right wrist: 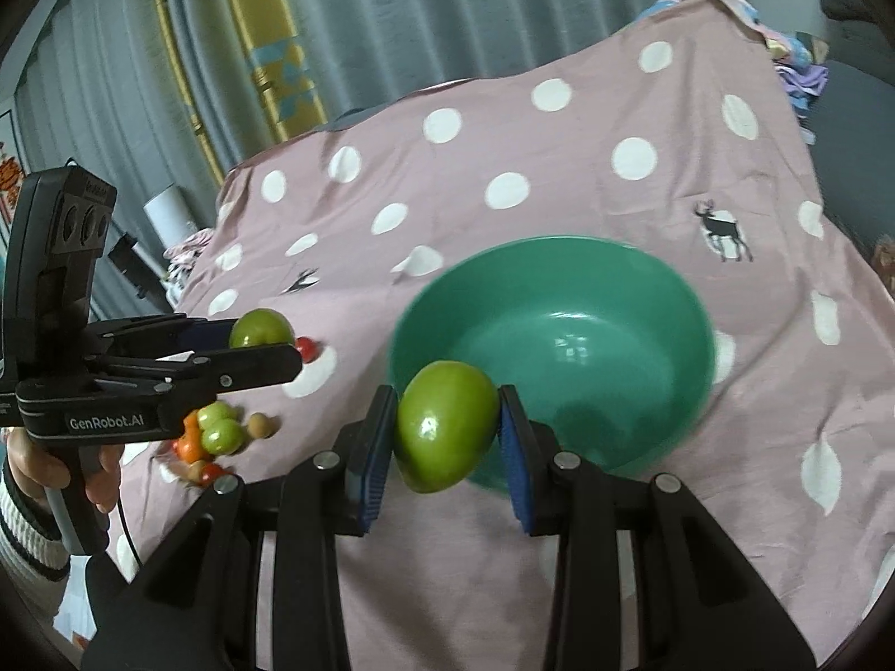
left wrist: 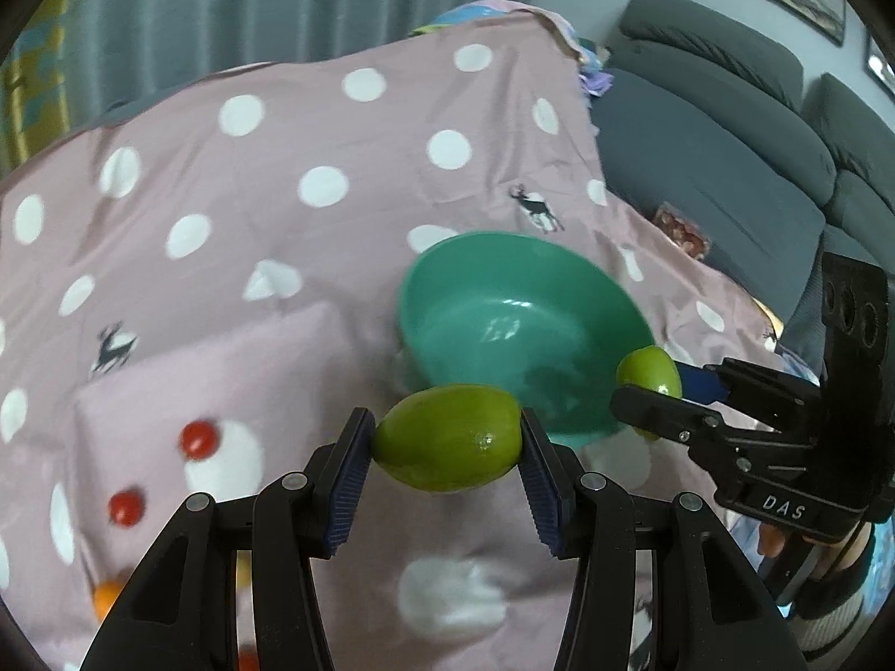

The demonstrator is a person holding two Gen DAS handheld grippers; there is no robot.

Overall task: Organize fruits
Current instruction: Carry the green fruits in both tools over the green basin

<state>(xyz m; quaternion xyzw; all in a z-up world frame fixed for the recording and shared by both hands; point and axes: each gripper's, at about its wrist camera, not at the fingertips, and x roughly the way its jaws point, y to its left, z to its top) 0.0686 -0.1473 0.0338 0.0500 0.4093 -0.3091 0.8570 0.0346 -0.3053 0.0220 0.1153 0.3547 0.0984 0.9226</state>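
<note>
Left gripper (left wrist: 447,461) jaws clamped on a green fruit (left wrist: 447,436): oblong, smooth, glossy, held end to end between the blue ribbed pads, just short of the bowl's near rim. Right gripper (right wrist: 446,447) jaws clamped on a second green fruit (right wrist: 446,433), rounder and tilted, one highlight on its skin, also in front of the near rim and off the cloth. Bowl (right wrist: 693,302) is teal-green plastic, round, deep, nothing inside (only reflections on the bottom); it sits on a pink cloth (right wrist: 503,128) with white dots and small dark deer prints, draped over the worktop. Loose pile (right wrist: 218,439) at the cloth's left: two small green fruits, orange ones, a red one, a couple of tan round ones, blurred. Two red cherry tomatoes (left wrist: 198,439) lie apart on the cloth in the left wrist view, an orange fruit (left wrist: 106,595) near the bottom edge. Writing: "GenRobot.AI" in white on the side of the left gripper body, "DAS" on the right gripper body. Grey sofa (left wrist: 727,140) beyond the cloth, grey curtain (right wrist: 391,11) behind.
</note>
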